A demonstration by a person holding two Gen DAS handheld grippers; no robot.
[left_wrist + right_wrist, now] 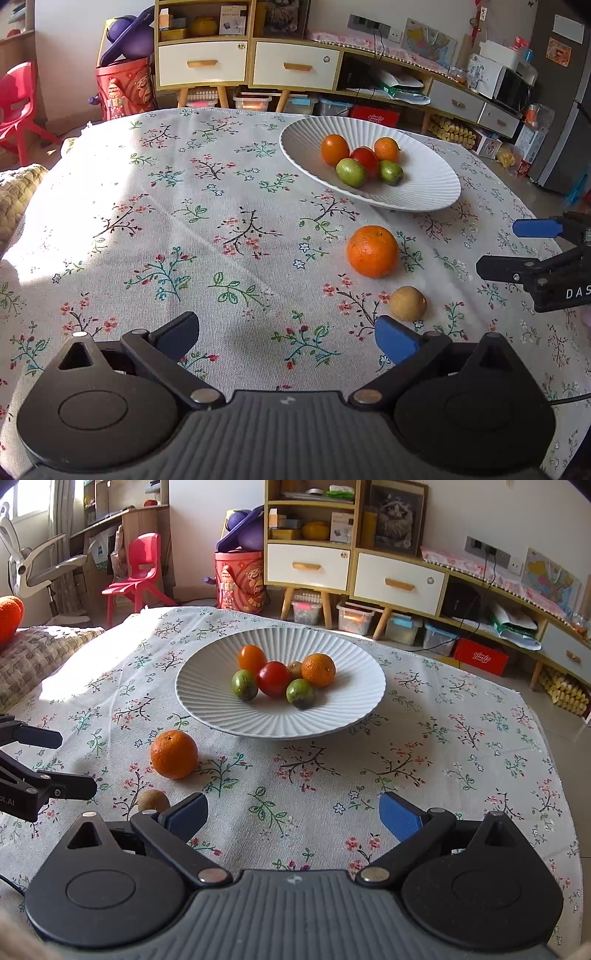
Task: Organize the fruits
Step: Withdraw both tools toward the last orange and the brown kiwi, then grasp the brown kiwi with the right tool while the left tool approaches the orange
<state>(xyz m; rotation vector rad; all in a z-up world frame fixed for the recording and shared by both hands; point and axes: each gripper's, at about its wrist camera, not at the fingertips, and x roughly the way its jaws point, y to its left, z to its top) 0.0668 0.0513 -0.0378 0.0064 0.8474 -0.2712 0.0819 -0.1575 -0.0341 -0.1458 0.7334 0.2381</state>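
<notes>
From the left wrist, the left tongs (286, 338) stood wide with nothing between them over the flowered tabletop (147, 221). The large orange (372, 251) lay at two o'clock, a small brown fruit (408, 303) just beside the right pad, and the white plate (424, 184) beyond them carried small fruits.

From the right wrist, the right tongs (293, 814) gaped wide and held nothing. The plate (221, 701) sat at twelve o'clock, the orange (173, 754) at ten, and the brown fruit (153, 800) touched the left finger's edge.

Floral tablecloth (424, 775), red plastic chair (138, 572), yellow-framed drawer cabinet (354, 572), red bucket (242, 581) behind.
</notes>
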